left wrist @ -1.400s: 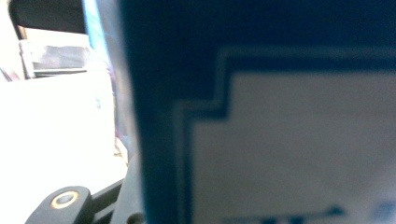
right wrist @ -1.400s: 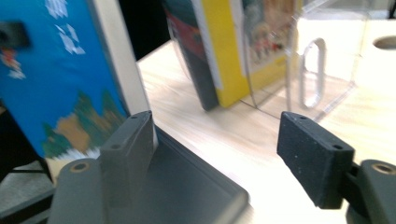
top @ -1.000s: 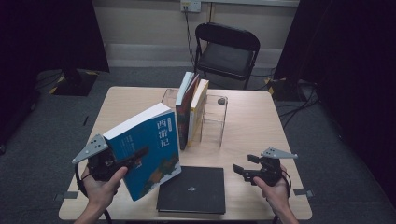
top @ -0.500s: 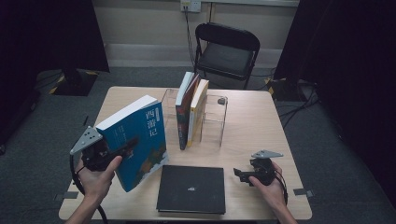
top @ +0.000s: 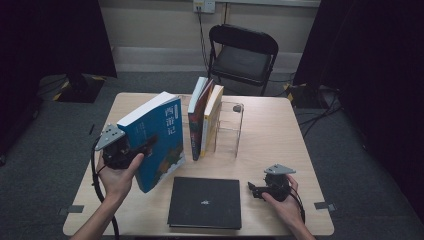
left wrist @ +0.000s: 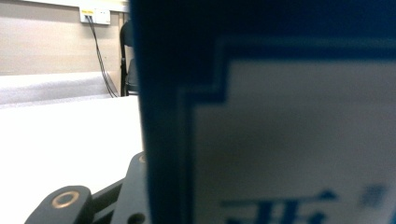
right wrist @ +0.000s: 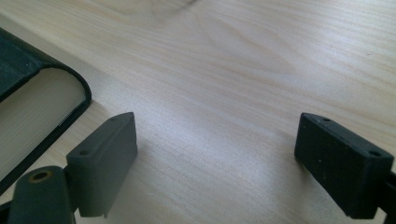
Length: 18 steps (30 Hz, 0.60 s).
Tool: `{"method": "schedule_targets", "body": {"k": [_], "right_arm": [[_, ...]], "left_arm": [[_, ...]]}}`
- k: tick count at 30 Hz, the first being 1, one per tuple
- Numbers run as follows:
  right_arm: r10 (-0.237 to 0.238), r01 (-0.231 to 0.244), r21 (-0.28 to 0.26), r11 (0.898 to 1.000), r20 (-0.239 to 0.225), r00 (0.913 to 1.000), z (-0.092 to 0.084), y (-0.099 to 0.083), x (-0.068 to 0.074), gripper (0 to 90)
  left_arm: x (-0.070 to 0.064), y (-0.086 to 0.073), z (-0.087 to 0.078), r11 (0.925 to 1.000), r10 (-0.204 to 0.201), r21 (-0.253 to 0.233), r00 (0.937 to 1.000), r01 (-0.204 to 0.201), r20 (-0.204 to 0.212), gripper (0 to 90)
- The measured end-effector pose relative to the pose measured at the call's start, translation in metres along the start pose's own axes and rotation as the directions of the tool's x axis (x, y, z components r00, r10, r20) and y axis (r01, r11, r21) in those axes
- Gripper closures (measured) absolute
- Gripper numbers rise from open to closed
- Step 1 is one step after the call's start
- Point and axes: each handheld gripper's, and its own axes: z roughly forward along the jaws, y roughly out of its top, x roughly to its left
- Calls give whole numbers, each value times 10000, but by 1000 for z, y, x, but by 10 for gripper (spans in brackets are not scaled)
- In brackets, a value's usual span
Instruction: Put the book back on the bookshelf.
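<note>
Now: left gripper (top: 131, 155) jaws clamp blue book (top: 159, 137) | right gripper (top: 256, 190) jaws just widened, empty

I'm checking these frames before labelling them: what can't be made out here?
- Left gripper pads: hidden by the blue book in the high view.
- Blue book's cover in the left gripper view: blurred and cut off by the frame edges.
- Black book cover mark: too small in the high view.
- Standing books' titles: unreadable.
</note>
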Motion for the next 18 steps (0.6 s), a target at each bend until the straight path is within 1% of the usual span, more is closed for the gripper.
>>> {"method": "schedule_targets", "body": {"k": [2,3,4,5,6,8,11,14,15,16,18], "right_arm": [[2,-2,-20,10000,6,10000,0,0,0,129],[2,-2,-20,10000,6,10000,0,0,0,129],[8,-8,-18,10000,6,10000,0,0,0,129],[8,-8,-18,10000,6,10000,0,0,0,129],[12,-12,-18,10000,5,10000,0,0,0,129],[12,-12,-17,10000,5,10000,0,0,0,129],[9,-9,-18,10000,4,10000,0,0,0,129],[11,-11,-18,10000,4,10000,0,0,0,129],[13,-13,-19,10000,5,10000,0,0,0,129],[11,-11,-17,10000,5,10000,0,0,0,129],[13,-13,-19,10000,7,10000,0,0,0,129]], "left_arm": [[-1,1,7,10000,37,-20,10000,-37,-79,619],[-1,1,7,10000,37,-20,10000,-37,-79,618],[-2,1,12,10000,66,7,9999,-65,-158,619],[-2,1,12,10000,66,7,9999,-65,-158,619],[-2,1,17,9999,110,54,9996,-109,-266,619],[-2,1,19,9998,162,88,9994,-159,-304,619],[-3,1,25,9999,145,19,9989,-145,-454,619],[-3,2,32,10000,33,-20,9987,-34,-504,619],[-3,2,32,10000,33,-20,9987,-34,-504,619],[-4,3,37,10000,10,-41,9982,-12,-603,619],[-4,3,42,9999,111,22,9976,-109,-679,619]]}}
